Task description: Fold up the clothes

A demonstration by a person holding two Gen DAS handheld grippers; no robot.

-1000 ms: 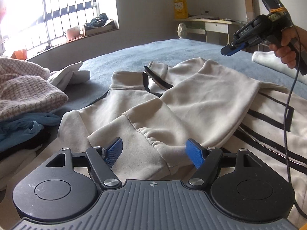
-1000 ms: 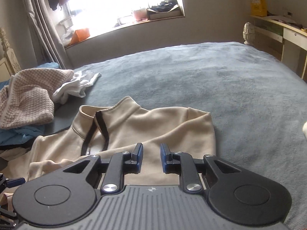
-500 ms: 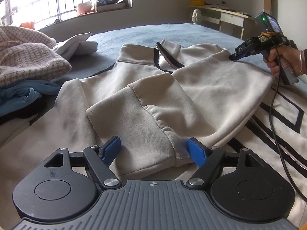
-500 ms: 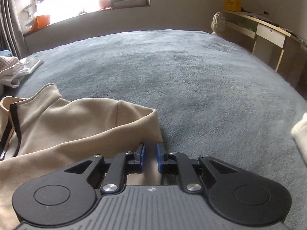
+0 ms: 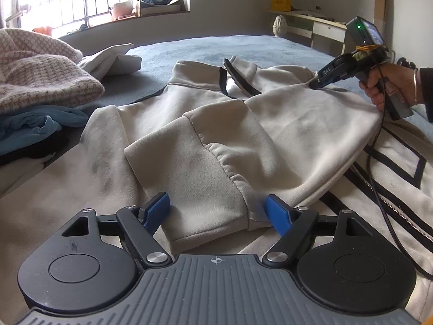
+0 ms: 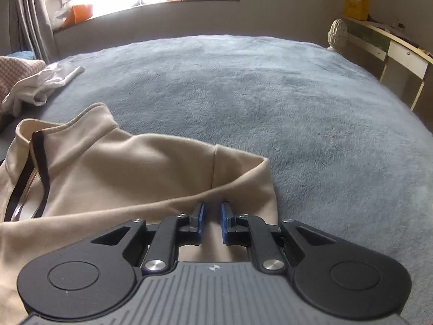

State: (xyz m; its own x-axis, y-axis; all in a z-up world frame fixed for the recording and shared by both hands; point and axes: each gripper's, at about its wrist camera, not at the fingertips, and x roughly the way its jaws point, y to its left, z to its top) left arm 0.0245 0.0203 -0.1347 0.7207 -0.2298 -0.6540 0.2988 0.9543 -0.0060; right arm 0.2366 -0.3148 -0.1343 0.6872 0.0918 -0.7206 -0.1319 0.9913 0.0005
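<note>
A beige zip-up jacket with black trim lies spread on the blue-grey bed. One sleeve is folded across its chest. My left gripper is open, with a blue pad on either side of the sleeve cuff and the cuff lying between them. A hand holds my right gripper at the jacket's far shoulder. In the right wrist view the right gripper has its jaws almost together on the raised shoulder fold of the jacket, with beige cloth in the narrow gap.
A pink knit and a blue garment are heaped at the left, with a white cloth behind them. The right gripper's cable trails over the jacket's striped panel. A desk stands beyond the bed's right edge.
The right gripper came down from the air onto the jacket's shoulder and its jaws narrowed. The left gripper stayed open around the sleeve cuff and tilted slightly lower.
</note>
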